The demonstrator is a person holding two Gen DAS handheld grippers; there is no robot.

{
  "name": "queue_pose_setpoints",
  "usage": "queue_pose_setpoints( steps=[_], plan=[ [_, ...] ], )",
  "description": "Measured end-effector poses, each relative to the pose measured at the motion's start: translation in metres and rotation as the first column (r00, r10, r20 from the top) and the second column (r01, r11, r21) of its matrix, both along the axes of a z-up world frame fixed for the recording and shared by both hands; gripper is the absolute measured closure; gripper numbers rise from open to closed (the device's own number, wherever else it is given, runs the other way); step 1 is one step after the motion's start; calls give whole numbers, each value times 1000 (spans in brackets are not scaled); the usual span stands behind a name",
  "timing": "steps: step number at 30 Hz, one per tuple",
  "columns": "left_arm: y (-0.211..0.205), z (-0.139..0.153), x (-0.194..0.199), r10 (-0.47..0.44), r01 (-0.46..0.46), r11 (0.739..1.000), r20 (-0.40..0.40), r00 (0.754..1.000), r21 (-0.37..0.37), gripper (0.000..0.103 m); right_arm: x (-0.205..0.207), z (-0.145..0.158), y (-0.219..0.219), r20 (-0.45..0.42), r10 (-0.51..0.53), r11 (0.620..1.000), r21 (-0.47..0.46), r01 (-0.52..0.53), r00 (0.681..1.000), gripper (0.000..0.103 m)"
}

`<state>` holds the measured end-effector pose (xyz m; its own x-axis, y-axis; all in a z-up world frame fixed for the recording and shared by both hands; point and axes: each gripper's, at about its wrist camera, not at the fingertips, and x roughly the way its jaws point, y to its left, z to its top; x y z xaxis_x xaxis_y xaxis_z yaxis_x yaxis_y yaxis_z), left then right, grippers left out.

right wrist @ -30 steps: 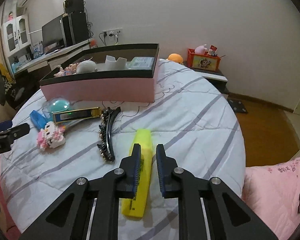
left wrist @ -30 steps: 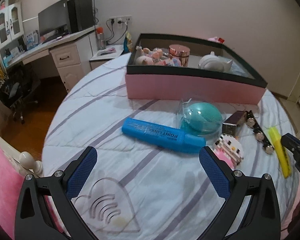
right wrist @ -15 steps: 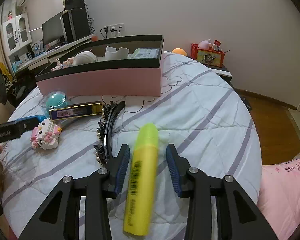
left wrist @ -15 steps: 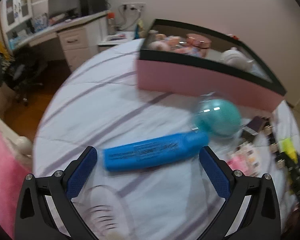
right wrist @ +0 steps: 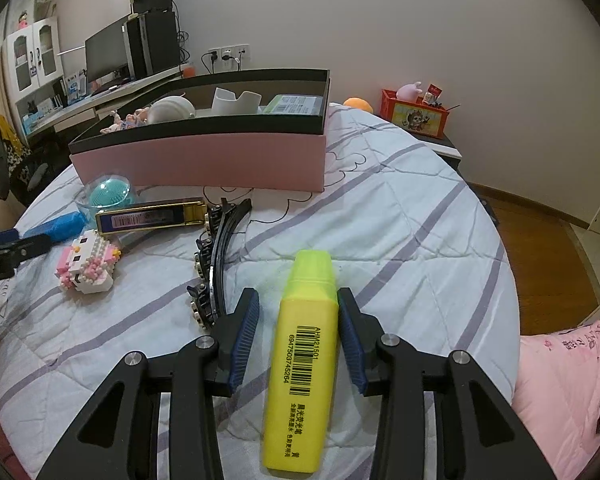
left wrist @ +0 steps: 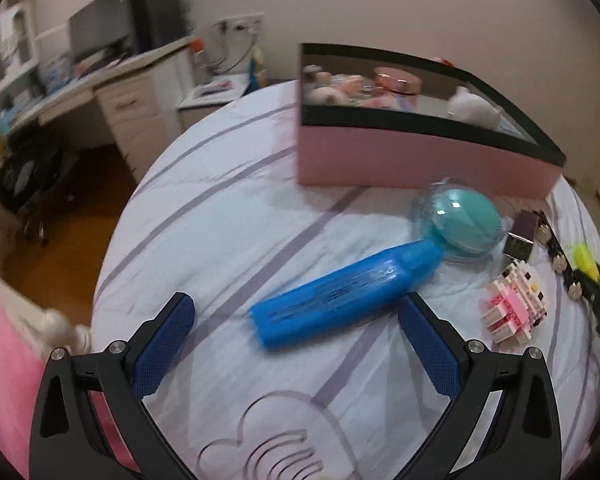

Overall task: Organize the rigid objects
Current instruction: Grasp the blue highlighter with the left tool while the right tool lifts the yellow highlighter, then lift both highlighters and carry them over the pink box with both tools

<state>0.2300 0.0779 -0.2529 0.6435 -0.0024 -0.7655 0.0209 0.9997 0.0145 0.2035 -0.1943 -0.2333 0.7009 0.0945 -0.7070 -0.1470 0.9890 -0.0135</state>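
Observation:
A yellow highlighter [right wrist: 304, 360] lies on the striped quilt, cap pointing away, between the fingers of my right gripper [right wrist: 298, 296]. That gripper is open: there is a gap at the left pad, and the right pad sits close beside the barrel. A blue highlighter [left wrist: 340, 292] lies aslant just ahead of my left gripper [left wrist: 296, 304], which is wide open and holds nothing. Its right fingertip [left wrist: 416, 312] is near the marker's middle. The pink box with a black rim [left wrist: 400, 156] stands behind, holding several small items.
On the quilt lie a teal ball in a clear case [left wrist: 460, 220], a pink-and-white block toy [right wrist: 88, 264], a gold-edged flat case [right wrist: 152, 216] and a black hair clip [right wrist: 216, 260]. The bed's edge drops to a wooden floor [right wrist: 540, 264]. A desk [left wrist: 100, 92] stands at the left.
My right jaws went from shut beside the yellow highlighter to open around it. The left gripper closed in on the blue highlighter, which now lies slanted near its fingertips.

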Motion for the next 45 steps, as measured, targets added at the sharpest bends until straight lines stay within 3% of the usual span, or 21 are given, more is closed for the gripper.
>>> queue_pose_setpoints(
  steps=[3,8,11,16,27,30,39,45],
  plan=[
    [-14,0,13,-74,74,997,-1,997,27,24,0,0,0,0,1,1000,-1,-1,1000,62],
    [-19,4,15,-116,116,993,-5,993,-25,63,0,0,0,-1,0,1000,0,0,1000,62],
    [-19,6,3,-105,105,993,3,994,-45,77,0,0,1,1,-1,1000,-1,1,1000,62],
    [-24,5,-15,-85,86,994,22,996,-67,76,0,-1,-1,0,-1,1000,9,1,1000,62],
    [-30,1,-22,-84,86,996,56,995,-31,76,0,-1,4,0,-9,1000,-21,9,1000,64],
    [-29,3,-29,-84,87,996,71,994,-36,76,-5,0,2,8,-10,1000,1,10,1000,76],
    [-30,21,-51,-68,79,994,141,988,-75,76,-26,14,4,50,27,994,107,-32,998,76],
    [-32,42,-60,-72,92,991,197,978,-96,76,-34,33,16,108,60,990,118,-72,992,76]
  ],
)
